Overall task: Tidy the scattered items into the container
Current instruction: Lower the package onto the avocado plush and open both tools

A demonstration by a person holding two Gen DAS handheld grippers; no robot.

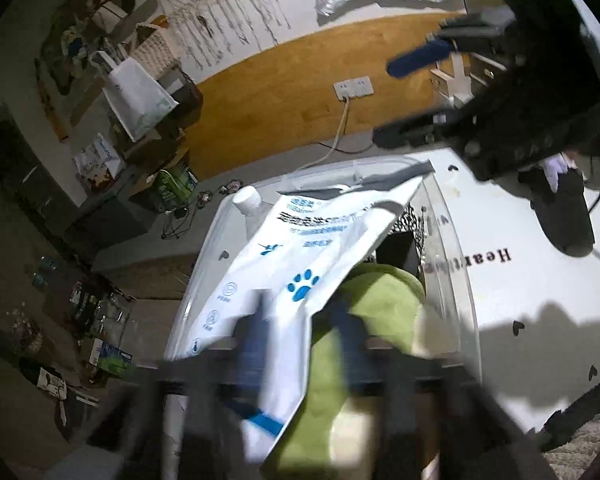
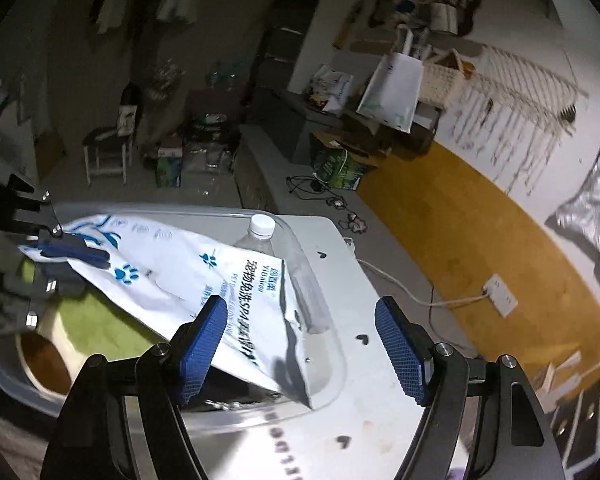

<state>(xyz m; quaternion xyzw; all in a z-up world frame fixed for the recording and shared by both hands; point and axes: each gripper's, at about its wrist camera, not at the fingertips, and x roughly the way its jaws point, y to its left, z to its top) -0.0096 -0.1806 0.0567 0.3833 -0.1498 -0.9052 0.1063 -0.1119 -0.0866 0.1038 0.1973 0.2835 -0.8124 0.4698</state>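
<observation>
Left claw (image 2: 66,258) clenched on a corner of the white pouch (image 2: 188,280), which lies slanted across the clear container (image 2: 332,364); right claw (image 2: 300,344) hangs released. If let go here, the pouch may rest on the bottle (image 2: 260,236) and rim, sliding onto the table (image 2: 380,420).

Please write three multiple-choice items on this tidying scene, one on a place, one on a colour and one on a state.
1. Where is the bottle with the white cap?
A. inside the clear container, under the white pouch
B. on the floor
C. on the chair

2. What colour are the paw prints on the pouch?
A. red
B. blue
C. green

3. How do the right tongs stand?
A. shut on the pouch
B. shut on the bottle
C. open, holding nothing

Answers:
1 A, its cap shows at the container's far rim, past the pouch's edge.
2 B, the prints are blue on white.
3 C, the blue pads stand wide apart, while the left tongs pinch the pouch's far end.
</observation>
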